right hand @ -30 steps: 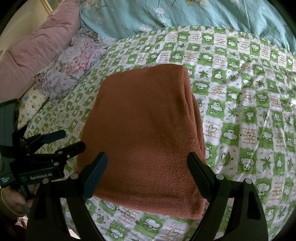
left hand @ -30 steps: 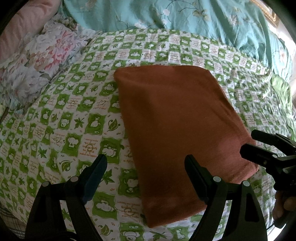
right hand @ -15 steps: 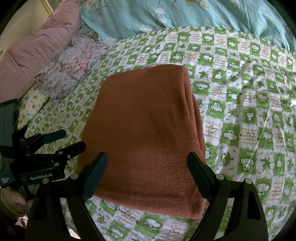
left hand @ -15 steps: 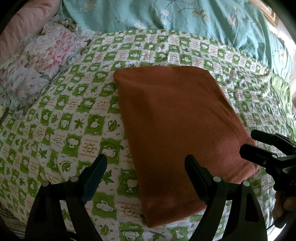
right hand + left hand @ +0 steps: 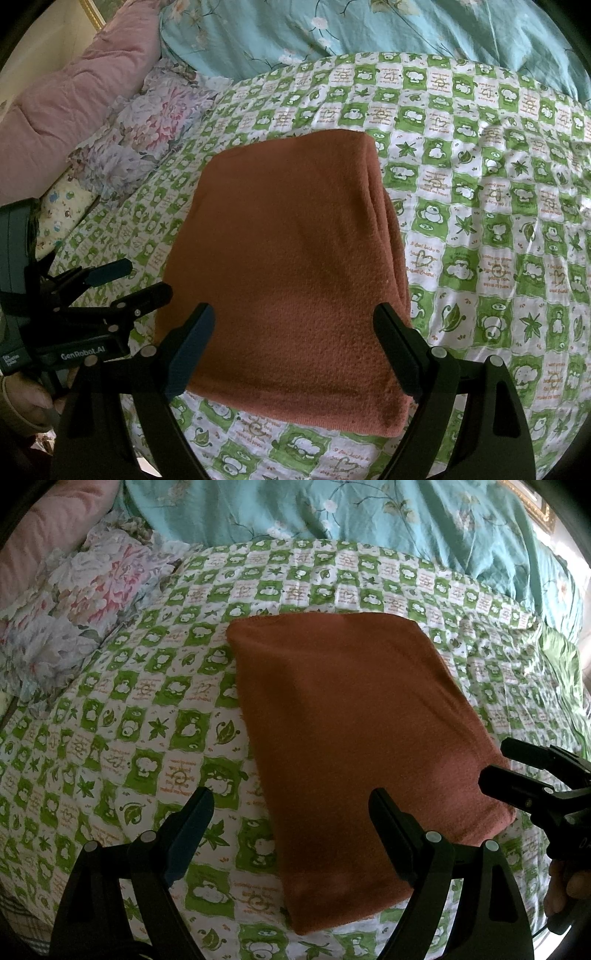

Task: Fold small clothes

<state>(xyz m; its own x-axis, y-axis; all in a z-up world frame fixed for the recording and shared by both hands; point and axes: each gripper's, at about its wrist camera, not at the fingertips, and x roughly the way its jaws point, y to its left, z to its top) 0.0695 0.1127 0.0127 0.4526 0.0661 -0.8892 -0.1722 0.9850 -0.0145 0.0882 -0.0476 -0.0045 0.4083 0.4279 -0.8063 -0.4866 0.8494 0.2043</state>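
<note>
Left gripper (image 5: 291, 834) on my feed is spread wide with nothing in it, hovering over the near left corner of the folded rust-brown cloth (image 5: 354, 746), which lies flat on the green checked bedsheet (image 5: 147, 720); the right gripper (image 5: 496, 764) pokes in at the cloth's right edge. Over on the right wrist view, that right gripper (image 5: 293, 343) is wide open and empty too, above the cloth's (image 5: 288, 266) near edge, left gripper (image 5: 146, 280) off to the side.
</note>
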